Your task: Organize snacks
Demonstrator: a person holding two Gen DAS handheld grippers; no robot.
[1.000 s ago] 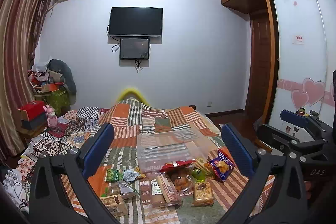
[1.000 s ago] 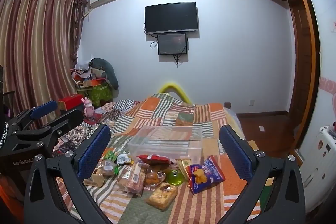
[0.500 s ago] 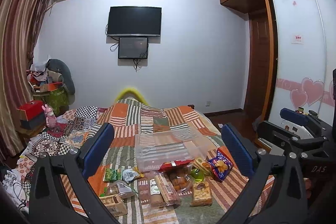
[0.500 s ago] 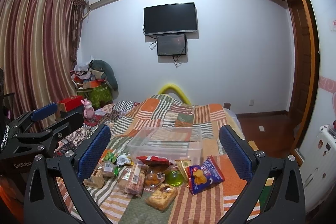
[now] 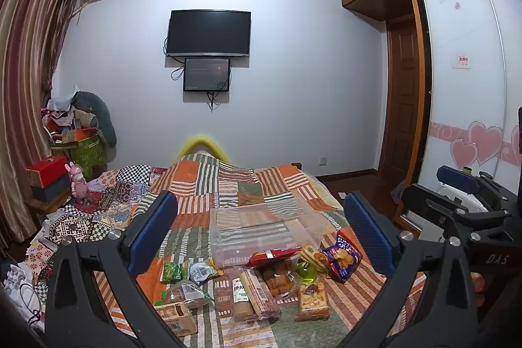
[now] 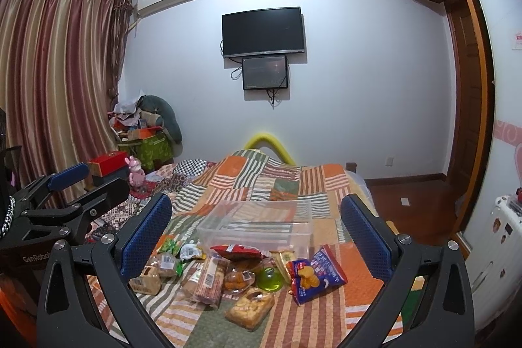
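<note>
- Clear plastic box [image 5: 266, 229] sits on the patchwork quilt [image 5: 228, 185], long side running 9 to 3 o'clock.
- Snack packets [image 5: 257, 279] lie at its 6 o'clock.
- Left gripper [image 5: 261, 230] and right gripper [image 6: 256, 230] are wide apart, holding nothing.

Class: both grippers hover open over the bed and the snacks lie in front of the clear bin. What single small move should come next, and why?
Probably lower the right gripper toward the blue snack bag. Its jaws are wide open and hold nothing, the bag lies alone at the right edge of the pile, and the clear bin just behind it looks empty. The left gripper can wait.
</note>
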